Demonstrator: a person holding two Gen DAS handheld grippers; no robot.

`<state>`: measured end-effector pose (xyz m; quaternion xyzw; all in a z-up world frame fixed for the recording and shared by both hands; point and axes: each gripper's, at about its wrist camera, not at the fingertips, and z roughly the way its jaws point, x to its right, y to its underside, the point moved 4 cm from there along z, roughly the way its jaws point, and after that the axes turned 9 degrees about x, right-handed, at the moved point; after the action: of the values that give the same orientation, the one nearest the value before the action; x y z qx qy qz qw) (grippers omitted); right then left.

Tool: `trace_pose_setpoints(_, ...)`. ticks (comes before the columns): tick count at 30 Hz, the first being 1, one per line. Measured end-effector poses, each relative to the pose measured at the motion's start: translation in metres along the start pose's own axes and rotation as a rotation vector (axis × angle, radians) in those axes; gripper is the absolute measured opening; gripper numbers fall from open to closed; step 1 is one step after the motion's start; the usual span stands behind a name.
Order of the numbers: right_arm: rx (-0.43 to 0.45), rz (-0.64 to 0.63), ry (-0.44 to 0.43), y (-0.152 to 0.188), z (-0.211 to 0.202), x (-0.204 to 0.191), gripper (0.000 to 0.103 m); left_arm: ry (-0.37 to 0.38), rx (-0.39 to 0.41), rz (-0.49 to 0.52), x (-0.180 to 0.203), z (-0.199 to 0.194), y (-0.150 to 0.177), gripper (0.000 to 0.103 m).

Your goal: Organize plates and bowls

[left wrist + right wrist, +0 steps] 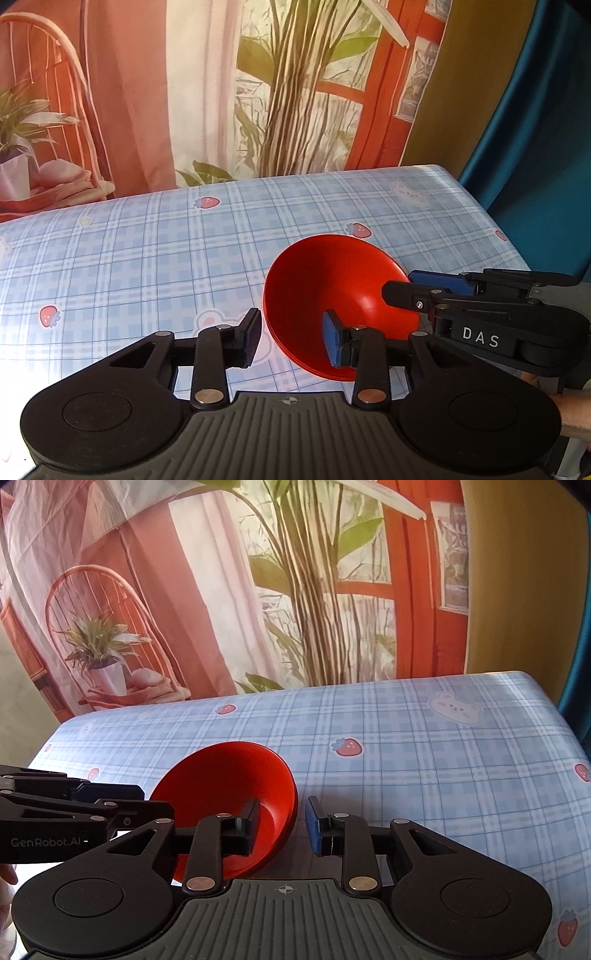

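Note:
A red bowl sits on the blue plaid tablecloth; faint stacked rims at its near edge suggest more than one nested. In the left wrist view my left gripper is open, its jaws straddling the bowl's left rim, one finger inside and one outside. My right gripper comes in from the right, jaws straddling the right rim. In the right wrist view the bowl is lower left, and my right gripper is open across its right rim. The left gripper reaches its left rim.
The table's far edge meets a printed backdrop of a chair, plants and a red window. A teal curtain hangs at the right. The table's right edge lies close to the bowl.

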<state>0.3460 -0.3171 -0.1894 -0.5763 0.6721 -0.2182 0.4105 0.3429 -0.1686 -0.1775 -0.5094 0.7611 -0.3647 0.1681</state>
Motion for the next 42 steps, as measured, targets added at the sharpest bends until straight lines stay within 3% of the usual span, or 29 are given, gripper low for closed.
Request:
trace_pose_setpoints(12,-0.041,0.029,-0.016,0.013,0.016,0.001,0.027,0.016,-0.053,-0.074,-0.011,0.019,0.013,0.038)
trace_pose_setpoints(18,-0.047,0.024,-0.037,0.015,0.017,-0.003,0.025,0.058,-0.030,-0.082,-0.007,0.019,0.013,0.037)
trace_pose_setpoints(21,-0.045,0.010,-0.026,0.014,0.014,-0.006,0.025,0.045,-0.026,-0.062,-0.003,0.016,0.012,0.037)
trace_pose_setpoints(42,0.049,-0.012,-0.020,-0.003,-0.055,-0.026,0.025,0.060,0.076,-0.017,0.023,-0.060,0.005,0.037)
